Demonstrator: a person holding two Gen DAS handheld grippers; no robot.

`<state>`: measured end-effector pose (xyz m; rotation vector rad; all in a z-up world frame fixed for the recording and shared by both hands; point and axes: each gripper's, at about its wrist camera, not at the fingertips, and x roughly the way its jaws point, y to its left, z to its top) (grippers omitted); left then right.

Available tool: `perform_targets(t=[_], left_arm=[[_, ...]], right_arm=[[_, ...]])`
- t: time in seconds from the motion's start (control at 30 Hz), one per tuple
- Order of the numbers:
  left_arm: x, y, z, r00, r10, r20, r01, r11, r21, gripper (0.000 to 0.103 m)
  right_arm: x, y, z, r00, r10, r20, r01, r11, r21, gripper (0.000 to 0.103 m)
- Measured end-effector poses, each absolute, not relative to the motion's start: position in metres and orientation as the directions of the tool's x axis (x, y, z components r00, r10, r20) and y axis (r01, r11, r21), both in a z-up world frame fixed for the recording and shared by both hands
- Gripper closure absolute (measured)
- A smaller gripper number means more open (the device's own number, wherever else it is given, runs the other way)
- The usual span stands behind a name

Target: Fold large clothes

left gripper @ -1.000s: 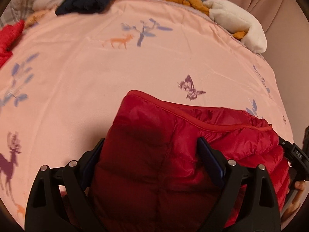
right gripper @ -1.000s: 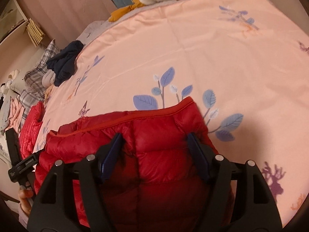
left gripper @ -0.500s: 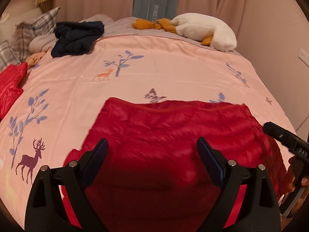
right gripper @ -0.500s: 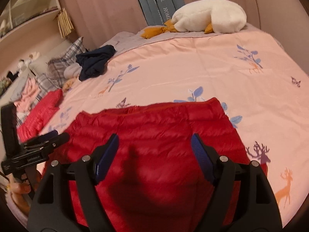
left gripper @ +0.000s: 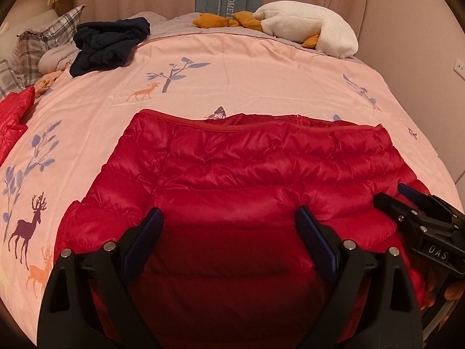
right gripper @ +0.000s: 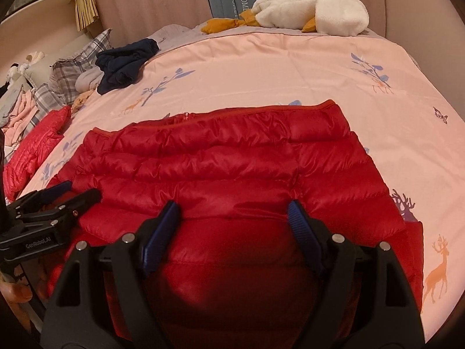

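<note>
A red puffer jacket point(left gripper: 247, 174) lies folded across the near edge of a pink bedspread point(left gripper: 232, 67). The left gripper point(left gripper: 229, 226) and right gripper point(right gripper: 232, 218) hover over it, released, holding nothing. One fold looks finished; next likely calls for regrasping an edge.

Bare bedspread point(left gripper: 261, 67) beyond red jacket point(left gripper: 247, 168)
</note>
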<state>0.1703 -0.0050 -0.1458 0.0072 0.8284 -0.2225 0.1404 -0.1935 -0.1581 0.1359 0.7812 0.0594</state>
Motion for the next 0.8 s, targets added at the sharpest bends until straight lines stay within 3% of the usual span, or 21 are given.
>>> perform_targets(t=[0.43,0.8], left_arm=[[0.117,0.008,-0.105,0.737,-0.178,-0.652,0.194,0.980,-0.048,0.010],[0.110,0.005,-0.140,0.704,-0.155,-0.693,0.198,0.980,-0.018,0.010]], right_arm=[[0.083,-0.193,-0.113,0.791,0.154,-0.592,-0.052,0.981,0.185,0.024],[0.075,-0.188,-0.148,0.746,0.112,-0.657,-0.042,0.992,0.121,0.019]])
